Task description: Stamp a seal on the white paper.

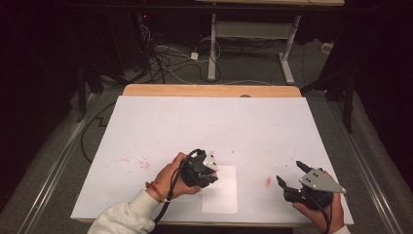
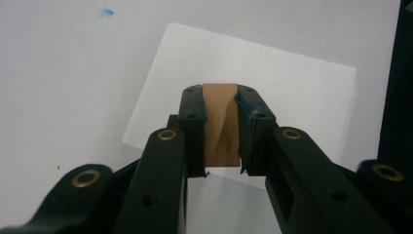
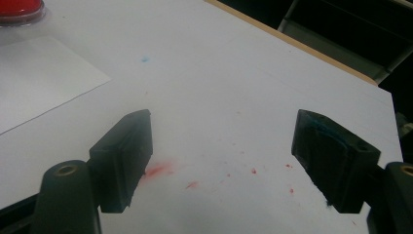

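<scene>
One wooden block (image 2: 221,124) in left tool (image 2: 220,127); one paper sheet (image 2: 272,92); right tool (image 3: 221,161) agape.

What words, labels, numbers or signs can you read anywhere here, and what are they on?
None can be read.
White sheet of paper: blank.
Wooden block clamped in the left claw: bare wood, no print visible.
White table cover: red smears and a blue speck, no writing.
Right claw, open: no marking visible.
Red thing at the edge of the right gripper view: no label shows.
</scene>
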A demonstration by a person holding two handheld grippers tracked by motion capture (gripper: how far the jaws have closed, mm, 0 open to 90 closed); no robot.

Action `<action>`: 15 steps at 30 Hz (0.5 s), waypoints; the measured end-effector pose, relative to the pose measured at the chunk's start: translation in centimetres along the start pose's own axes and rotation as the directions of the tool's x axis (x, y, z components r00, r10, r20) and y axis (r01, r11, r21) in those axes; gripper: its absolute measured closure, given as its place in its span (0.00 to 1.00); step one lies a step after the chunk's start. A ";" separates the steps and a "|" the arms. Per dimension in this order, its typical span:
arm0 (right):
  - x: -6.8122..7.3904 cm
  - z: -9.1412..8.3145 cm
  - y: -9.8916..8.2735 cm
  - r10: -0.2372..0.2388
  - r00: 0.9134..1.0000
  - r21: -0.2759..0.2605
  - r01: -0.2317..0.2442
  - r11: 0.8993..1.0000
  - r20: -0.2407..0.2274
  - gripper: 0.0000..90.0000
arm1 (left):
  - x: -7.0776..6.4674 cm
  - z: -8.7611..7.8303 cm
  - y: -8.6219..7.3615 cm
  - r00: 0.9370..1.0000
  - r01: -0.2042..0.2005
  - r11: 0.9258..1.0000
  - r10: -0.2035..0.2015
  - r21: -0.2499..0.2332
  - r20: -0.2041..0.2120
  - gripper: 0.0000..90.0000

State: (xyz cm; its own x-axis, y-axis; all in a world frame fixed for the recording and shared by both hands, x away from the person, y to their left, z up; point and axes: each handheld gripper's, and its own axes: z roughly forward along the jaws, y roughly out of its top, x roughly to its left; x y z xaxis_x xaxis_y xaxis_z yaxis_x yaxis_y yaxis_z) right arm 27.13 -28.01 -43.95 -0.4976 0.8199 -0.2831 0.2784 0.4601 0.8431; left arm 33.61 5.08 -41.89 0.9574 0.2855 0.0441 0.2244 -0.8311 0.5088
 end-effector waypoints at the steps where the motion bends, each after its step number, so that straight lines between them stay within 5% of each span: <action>1: 0.0 0.0 0.0 0.000 1.000 0.000 0.000 1.000 0.000 0.25 | 0.0 0.2 0.1 1.000 -0.004 1.000 0.004 0.004 0.004 0.82; 15: 0.0 0.0 0.0 0.003 1.000 -0.005 -0.003 1.000 -0.001 0.26 | -0.5 2.1 0.6 0.999 -0.033 0.998 0.031 0.050 0.044 0.82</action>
State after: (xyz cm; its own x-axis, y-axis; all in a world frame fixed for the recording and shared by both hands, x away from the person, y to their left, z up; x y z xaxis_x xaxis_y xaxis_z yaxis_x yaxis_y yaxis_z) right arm 27.11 -28.02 -43.93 -0.4979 0.8208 -0.2799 0.2761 0.4560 0.8461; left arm 33.62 3.38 -43.44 0.9709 0.2386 0.0216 0.2017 -0.8627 0.4637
